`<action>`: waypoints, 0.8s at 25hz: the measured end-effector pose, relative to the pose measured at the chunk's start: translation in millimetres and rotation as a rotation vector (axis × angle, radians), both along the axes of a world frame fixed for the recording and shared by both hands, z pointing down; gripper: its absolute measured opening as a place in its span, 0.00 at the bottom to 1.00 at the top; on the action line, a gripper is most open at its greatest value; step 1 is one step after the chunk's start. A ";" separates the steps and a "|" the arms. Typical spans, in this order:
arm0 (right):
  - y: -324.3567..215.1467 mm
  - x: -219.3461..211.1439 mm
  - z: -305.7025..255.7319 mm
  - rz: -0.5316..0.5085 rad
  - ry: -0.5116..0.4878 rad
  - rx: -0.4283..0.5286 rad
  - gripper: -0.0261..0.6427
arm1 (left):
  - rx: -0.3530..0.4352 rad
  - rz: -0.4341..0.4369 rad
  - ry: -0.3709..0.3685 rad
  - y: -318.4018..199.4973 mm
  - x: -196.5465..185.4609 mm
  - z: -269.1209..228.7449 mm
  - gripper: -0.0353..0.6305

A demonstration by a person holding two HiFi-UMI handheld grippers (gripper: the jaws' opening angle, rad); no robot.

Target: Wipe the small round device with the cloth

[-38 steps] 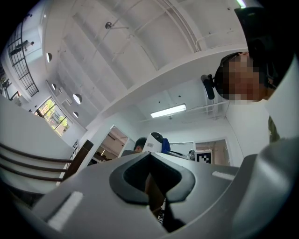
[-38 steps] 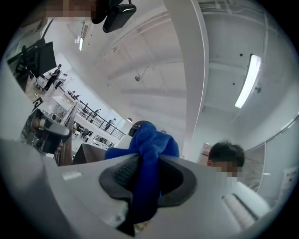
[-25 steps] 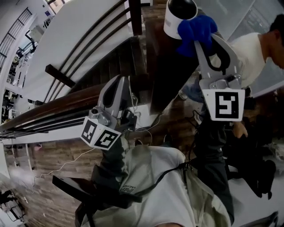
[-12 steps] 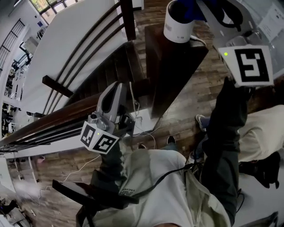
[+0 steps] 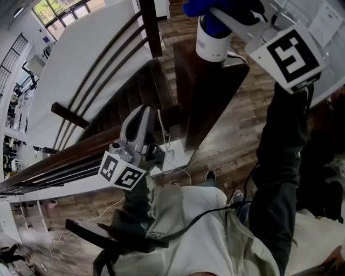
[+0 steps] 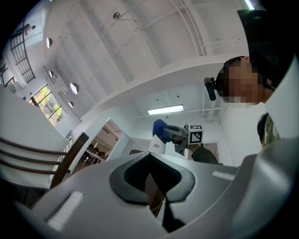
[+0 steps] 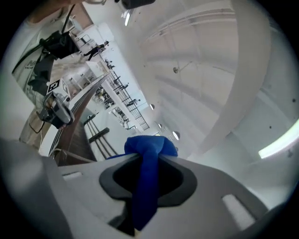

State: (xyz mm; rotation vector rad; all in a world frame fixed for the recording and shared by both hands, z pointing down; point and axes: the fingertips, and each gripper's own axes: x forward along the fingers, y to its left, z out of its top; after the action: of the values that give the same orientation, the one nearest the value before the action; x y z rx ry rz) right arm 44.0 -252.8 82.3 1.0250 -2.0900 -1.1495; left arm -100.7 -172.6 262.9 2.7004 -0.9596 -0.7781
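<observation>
Small round device (image 5: 213, 44) has the right gripper (image 5: 225, 13) parked over its top, jaws clamped on the blue cloth (image 5: 197, 7). In the right gripper view the cloth runs between the jaws as a pinched strip and bunches out past the tips. The left gripper (image 5: 143, 112) hangs low and well apart from all that, down by the dark wooden railing (image 5: 59, 153). Its jaws are closed together with nothing in them. The device itself is a white cylinder standing on a dark wooden stand (image 5: 207, 91), with a white cable (image 5: 237, 55) coming off near its base.

Progress-wise, I'd say the wipe is either just starting or mid-pass. The cloth is up at the device's top and looks to be touching it, so the grab-the-cloth and reach-the-device parts are done. How much of the surface has actually been rubbed, no idea, and the white side wall looks untouched by the cloth right now.

Stuff I can't make out:
- The device's top is covered by the cloth and cut off by the edge of the head view, so real contact is a guess.
- The right gripper view doesn't show the device at all.
- The left gripper view only has it tiny and far off.
</observation>
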 end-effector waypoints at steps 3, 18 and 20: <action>5.1 -18.7 8.7 0.033 0.134 0.035 0.17 | 0.004 0.009 0.003 -1.5 3.6 -2.2 0.06; 51.3 -31.9 79.7 0.140 0.299 0.215 0.17 | -0.006 0.002 0.007 3.2 12.1 3.2 0.06; 57.7 -24.5 66.1 0.156 0.234 0.264 0.17 | -0.007 -0.006 0.008 6.0 10.0 1.8 0.06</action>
State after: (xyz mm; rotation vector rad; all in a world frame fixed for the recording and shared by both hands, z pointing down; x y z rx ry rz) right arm 19.6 -195.1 148.4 1.0920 -1.6788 -1.4169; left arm -90.7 -166.6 264.7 2.6879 -0.9669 -0.7842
